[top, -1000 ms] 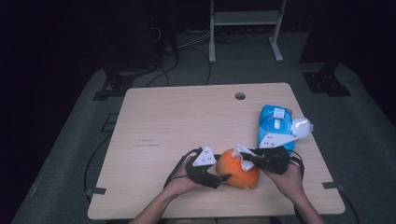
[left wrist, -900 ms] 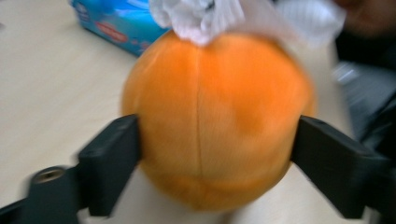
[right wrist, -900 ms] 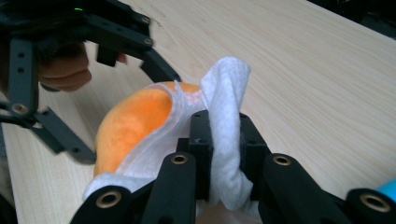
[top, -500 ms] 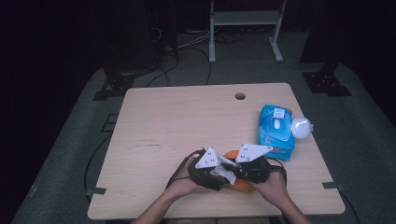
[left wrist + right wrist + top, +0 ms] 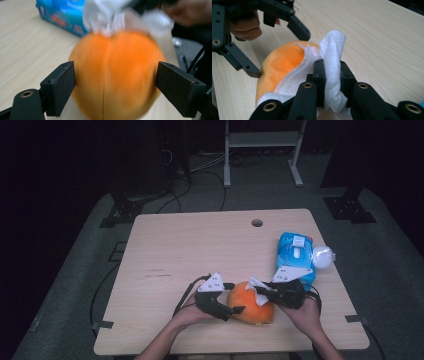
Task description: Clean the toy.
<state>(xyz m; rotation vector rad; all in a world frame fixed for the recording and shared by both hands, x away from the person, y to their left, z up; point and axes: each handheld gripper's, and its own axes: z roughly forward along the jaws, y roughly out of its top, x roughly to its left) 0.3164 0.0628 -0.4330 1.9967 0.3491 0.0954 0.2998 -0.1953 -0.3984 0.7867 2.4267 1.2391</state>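
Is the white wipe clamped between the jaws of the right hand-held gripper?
Yes, in the right gripper view the right hand-held gripper has its jaws closed on the folded white wipe, which drapes onto the orange ball.

Dark lab, lone table, floor cables

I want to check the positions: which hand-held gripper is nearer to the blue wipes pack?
Right. The right hand-held gripper is just in front of the blue wipes pack; the left hand-held gripper is beyond the orange plush, farther away.
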